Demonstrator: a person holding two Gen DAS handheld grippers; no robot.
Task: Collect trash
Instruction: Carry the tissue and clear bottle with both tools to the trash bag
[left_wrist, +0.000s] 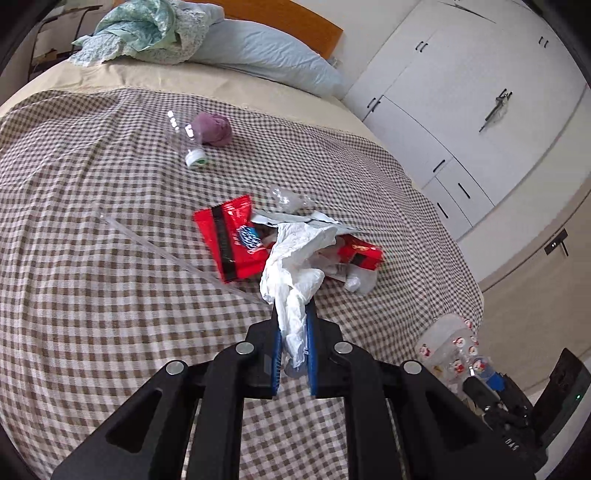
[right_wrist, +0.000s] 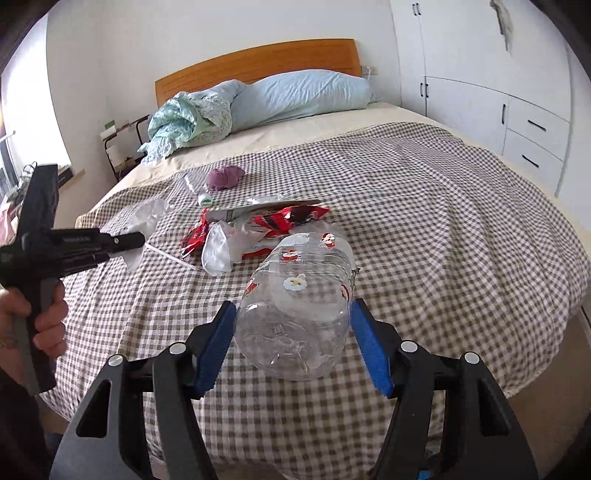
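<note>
Both grippers gripping trash over the checked bedspread (right_wrist: 424, 206)

Low centre, the right gripper (right_wrist: 291, 314) is clamping a clear sticker-covered bottle (right_wrist: 295, 295); the left gripper (left_wrist: 293, 325) is pinching a white tissue (left_wrist: 295, 266) nearly shut — red wrappers (left_wrist: 231, 240) lying mid-frame, pillow (right_wrist: 306, 96) at top.

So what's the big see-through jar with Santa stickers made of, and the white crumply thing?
The big clear jar with Santa stickers looks like thin, glossy plastic: see-through and ridged. The white crumpled wad looks like soft tissue paper, matte and wrinkled, though possibly thin plastic.
</note>
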